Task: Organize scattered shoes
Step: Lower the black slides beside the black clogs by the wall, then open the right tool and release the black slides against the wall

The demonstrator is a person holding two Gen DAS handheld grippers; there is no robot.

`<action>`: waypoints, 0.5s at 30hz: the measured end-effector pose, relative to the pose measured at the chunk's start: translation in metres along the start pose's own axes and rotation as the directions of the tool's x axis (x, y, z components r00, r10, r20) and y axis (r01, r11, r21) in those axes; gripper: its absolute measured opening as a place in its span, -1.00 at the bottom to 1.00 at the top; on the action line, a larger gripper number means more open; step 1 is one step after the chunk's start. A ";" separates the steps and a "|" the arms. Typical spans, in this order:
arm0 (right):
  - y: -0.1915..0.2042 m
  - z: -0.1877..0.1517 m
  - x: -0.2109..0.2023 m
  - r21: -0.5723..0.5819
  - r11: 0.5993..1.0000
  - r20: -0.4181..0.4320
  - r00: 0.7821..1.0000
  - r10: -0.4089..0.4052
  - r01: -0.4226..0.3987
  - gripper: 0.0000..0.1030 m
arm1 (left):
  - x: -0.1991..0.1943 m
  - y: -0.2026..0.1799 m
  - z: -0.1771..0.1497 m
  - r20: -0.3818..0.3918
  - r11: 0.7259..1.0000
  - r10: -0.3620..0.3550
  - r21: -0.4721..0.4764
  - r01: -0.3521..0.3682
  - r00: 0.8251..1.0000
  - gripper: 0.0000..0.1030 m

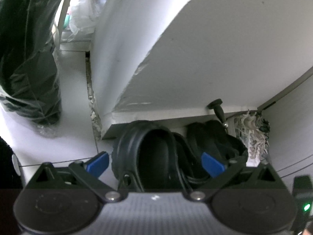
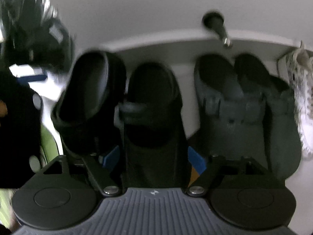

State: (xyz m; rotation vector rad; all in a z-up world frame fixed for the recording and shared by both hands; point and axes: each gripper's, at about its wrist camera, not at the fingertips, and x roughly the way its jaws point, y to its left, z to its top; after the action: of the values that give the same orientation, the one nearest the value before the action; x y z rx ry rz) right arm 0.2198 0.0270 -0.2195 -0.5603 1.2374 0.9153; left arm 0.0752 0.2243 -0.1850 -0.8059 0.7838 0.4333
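Observation:
In the right wrist view, a black clog [image 2: 152, 105] lies toe-first against the white baseboard, its heel between the blue pads of my right gripper [image 2: 153, 158]. The jaws stand wide and neither pad presses on it. A second black clog [image 2: 88, 90] leans on its side just left of it. In the left wrist view that leaning clog [image 1: 148, 152] sits between the spread fingers of my left gripper [image 1: 155, 165], with a strip of floor showing beside the left pad [image 1: 97, 164]. Both grippers are open.
A pair of dark grey clogs [image 2: 244, 101] stands to the right, then a white speckled sneaker [image 2: 301, 98]. A black door stop [image 2: 215, 23] juts from the white panel [image 1: 176, 49] above the shoes. A dark plastic-wrapped bundle [image 1: 29, 58] stands on the floor at left.

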 end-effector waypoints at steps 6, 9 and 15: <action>0.002 -0.009 0.020 0.007 0.999 -0.036 0.999 -0.037 0.037 0.66 | 0.001 -0.001 -0.001 -0.006 1.000 0.001 0.008 -0.001 1.000 0.99; 0.004 -0.007 0.027 0.007 0.999 -0.023 0.999 -0.035 0.035 0.73 | 0.002 -0.002 0.000 -0.012 1.000 0.000 0.010 0.001 1.000 0.99; 0.008 -0.001 0.042 -0.016 0.998 0.005 0.998 -0.068 0.068 0.87 | 0.004 -0.003 0.001 -0.024 1.000 -0.007 0.015 0.008 1.000 0.99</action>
State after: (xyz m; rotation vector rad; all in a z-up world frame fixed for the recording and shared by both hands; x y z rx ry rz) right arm 0.2148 0.0427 -0.2595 -0.6097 1.2007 0.8697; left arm 0.0798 0.2236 -0.1865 -0.8013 0.8051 0.4115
